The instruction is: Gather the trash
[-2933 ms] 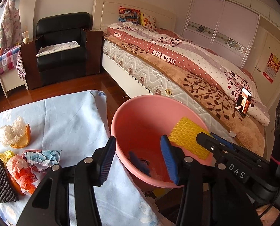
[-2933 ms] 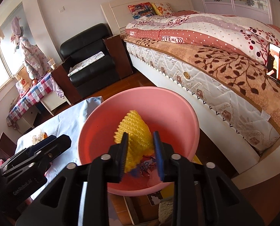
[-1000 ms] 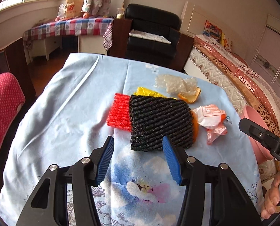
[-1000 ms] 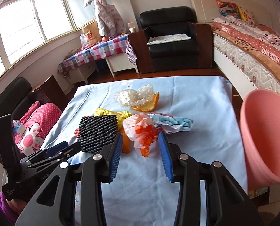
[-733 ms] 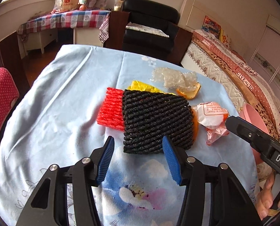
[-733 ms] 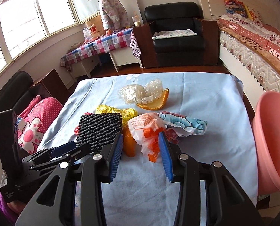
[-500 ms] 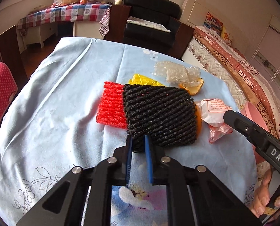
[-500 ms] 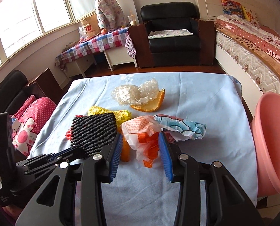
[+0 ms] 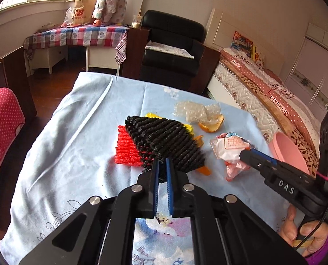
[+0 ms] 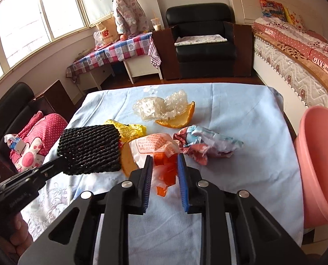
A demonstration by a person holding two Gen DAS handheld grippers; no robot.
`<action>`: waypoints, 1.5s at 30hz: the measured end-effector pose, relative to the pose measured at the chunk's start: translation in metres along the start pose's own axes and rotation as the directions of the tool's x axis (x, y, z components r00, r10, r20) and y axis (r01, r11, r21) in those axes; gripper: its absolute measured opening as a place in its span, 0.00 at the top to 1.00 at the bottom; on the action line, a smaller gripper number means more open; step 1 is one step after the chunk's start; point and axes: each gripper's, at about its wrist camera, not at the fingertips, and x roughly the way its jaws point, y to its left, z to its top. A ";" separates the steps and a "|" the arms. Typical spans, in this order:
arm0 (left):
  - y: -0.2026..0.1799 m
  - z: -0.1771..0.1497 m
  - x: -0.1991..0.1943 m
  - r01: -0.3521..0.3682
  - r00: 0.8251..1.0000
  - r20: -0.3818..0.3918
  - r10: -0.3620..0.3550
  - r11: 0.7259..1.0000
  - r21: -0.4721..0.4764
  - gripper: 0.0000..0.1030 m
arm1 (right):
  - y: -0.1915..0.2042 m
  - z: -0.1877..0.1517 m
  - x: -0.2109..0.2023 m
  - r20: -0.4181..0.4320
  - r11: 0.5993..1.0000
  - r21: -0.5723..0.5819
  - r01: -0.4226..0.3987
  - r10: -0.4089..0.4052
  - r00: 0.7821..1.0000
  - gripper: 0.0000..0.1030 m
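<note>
My left tongs (image 9: 161,170) are clamped on the near edge of the black foam fruit net (image 9: 166,142), whose held edge is lifted off the blue tablecloth (image 9: 75,154). My right tongs (image 10: 165,165) have just been closing around the crumpled white-and-orange plastic wrapper (image 10: 157,148); the wrapper sits between the blue pads, but I cannot tell whether they press on it yet.

I judge the job about midway, with two pieces in hand or nearly so and nothing of this pile carried off yet. The pink basin (image 10: 318,161) stands past the table's right edge, and its inside is out of view from here. Left on the cloth are the red foam net (image 9: 126,148) under the black one, the yellow wrapper (image 10: 130,129), the clear bubble wrap (image 10: 159,108) lying against an orange peel (image 10: 179,120), another piece of peel (image 10: 126,159) beside my right pads, and the blue-and-pink printed wrapper (image 10: 205,143).

Nothing blocks the way to the basin. The litter is packed close, though, so the black net may drag the red one along.
</note>
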 end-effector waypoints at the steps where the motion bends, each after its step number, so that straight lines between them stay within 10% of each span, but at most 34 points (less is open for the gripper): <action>1: -0.001 0.000 -0.003 0.003 1.000 0.007 -0.003 1.000 0.000 0.95 | -0.001 -0.001 -0.006 0.010 1.000 0.000 -0.004 0.004 1.000 0.78; 22: -0.110 0.020 -0.040 0.148 0.983 0.082 -0.164 0.973 0.179 0.95 | -0.082 -0.010 -0.108 0.182 0.978 0.170 0.125 -0.155 0.971 0.78; 45: -0.278 -0.001 0.026 0.291 0.953 -0.055 -0.297 0.856 0.427 0.95 | -0.195 -0.024 -0.135 0.132 0.884 0.335 0.328 -0.388 0.912 0.78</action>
